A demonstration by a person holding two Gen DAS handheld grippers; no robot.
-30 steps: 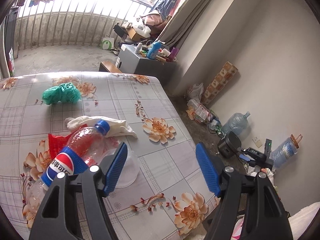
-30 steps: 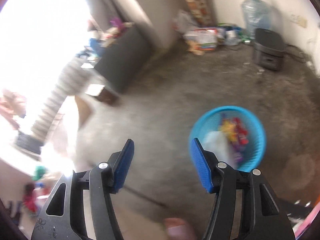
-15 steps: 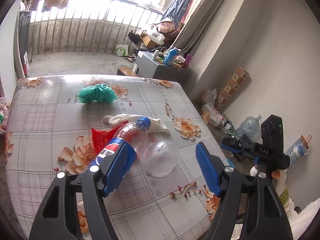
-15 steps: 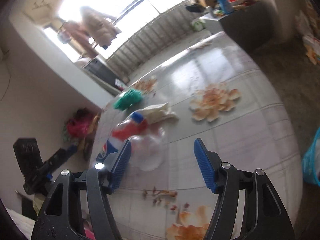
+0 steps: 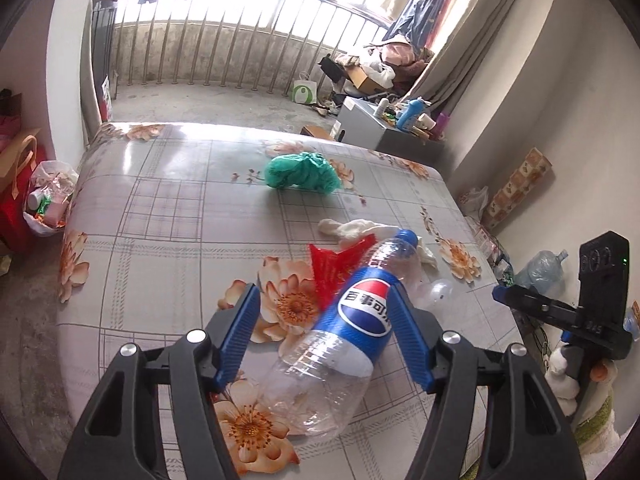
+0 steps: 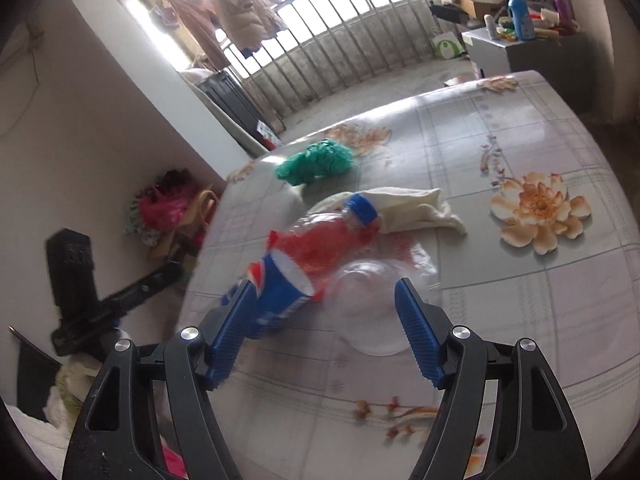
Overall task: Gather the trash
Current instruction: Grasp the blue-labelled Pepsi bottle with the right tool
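Rightward — table edge [image 5: 460, 200] near bottle [image 5: 352, 328]

Left tongs [image 5: 326, 338] closing; right tongs [image 6: 326, 334] seemingly agape

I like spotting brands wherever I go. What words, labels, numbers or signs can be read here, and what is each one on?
"百事可", white Chinese characters beside a red, white and blue globe logo: on the blue label of the clear plastic bottle lying on the table; the label curves out of sight after that.
Markings on the black device at the right edge: too small to read.
White bag with a green mark, by the railing: no readable words.
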